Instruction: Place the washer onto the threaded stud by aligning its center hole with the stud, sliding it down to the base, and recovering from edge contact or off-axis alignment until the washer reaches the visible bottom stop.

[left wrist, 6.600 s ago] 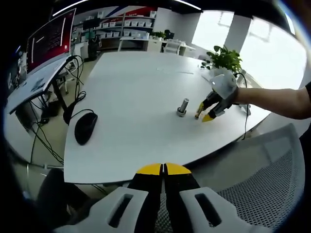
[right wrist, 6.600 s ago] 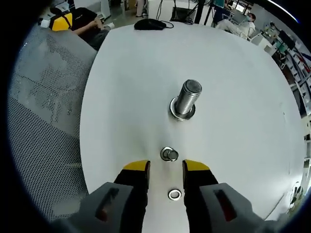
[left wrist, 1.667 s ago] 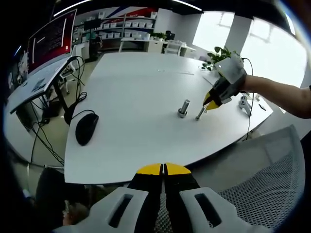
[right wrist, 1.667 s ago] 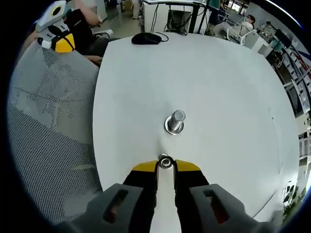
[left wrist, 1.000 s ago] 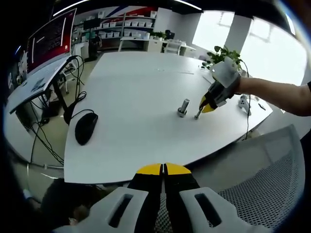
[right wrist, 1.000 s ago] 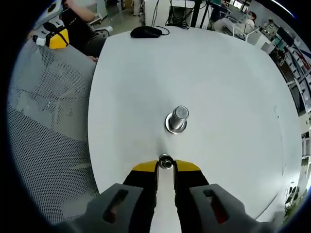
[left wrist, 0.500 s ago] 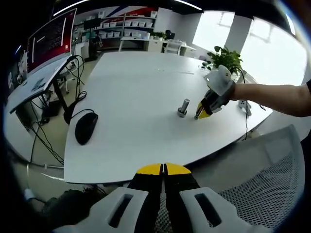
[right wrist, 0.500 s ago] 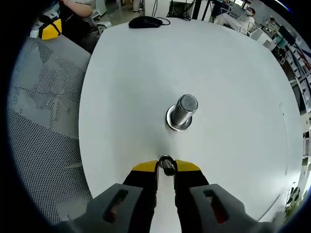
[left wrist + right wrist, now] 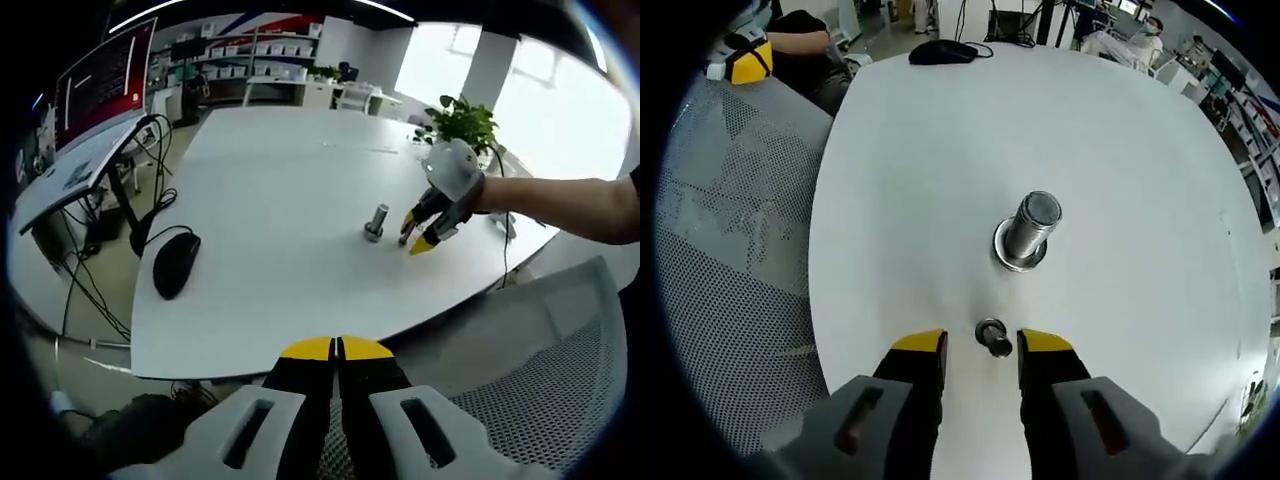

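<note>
A large threaded stud [image 9: 1032, 230] stands upright on the white table [image 9: 920, 170], with a washer [image 9: 1019, 261] around its base. Just in front of it a small bolt [image 9: 992, 336] rests on the table, tilted, between the spread jaws of my right gripper [image 9: 983, 350], which is open and not touching it. In the left gripper view the same stud [image 9: 376, 220] and small bolt [image 9: 403, 240] sit mid-table, with the right gripper [image 9: 424, 235] beside them on a person's arm. My left gripper [image 9: 338, 349] is shut with nothing in it, off the table's near edge.
A black mouse [image 9: 177, 262] with its cable lies at the table's left side. A mesh chair [image 9: 540, 380] stands by the near right edge. A potted plant [image 9: 463, 118] sits at the far right. The left gripper [image 9: 738, 58] shows past the table's edge.
My right gripper has opened and let go of the small bolt, which now rests on the table between the jaws. The left gripper has stayed shut and still.
</note>
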Tool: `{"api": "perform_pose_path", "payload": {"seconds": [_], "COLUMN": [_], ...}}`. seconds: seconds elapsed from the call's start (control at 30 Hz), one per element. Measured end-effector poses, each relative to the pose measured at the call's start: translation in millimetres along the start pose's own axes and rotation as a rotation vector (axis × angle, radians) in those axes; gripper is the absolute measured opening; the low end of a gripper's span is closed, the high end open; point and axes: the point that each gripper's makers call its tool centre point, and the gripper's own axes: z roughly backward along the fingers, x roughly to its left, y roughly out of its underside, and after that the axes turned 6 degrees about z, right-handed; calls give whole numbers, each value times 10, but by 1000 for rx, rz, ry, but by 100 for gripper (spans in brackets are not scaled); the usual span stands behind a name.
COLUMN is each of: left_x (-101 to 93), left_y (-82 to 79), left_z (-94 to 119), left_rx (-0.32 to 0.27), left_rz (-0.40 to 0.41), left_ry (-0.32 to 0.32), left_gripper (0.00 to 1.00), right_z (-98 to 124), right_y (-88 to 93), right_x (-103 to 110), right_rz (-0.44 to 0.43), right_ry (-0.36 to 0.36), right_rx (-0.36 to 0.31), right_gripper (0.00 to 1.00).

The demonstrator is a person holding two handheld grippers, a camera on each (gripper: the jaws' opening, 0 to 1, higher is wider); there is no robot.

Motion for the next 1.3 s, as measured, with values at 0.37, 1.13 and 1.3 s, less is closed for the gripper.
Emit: {"api": "perform_pose_path", "payload": {"seconds": [0.37,1.13,1.3], "left_x": [1,20,16], "left_y": [4,-18,-21], "left_z": [2,21,24], "left_rx": [1,-22,-26], "left_rz": [0,15,16], "left_ry": [0,-15,-14], "left_gripper": [0,0,0], "right_z": [238,387,391], "right_y": [123,536,615], "right_x": [38,281,324], "right_rz": [-47,-121,-135], "right_ry": [34,50,44], "right_rx": [-47,-49,-45], "right_gripper": [37,41,41]}}
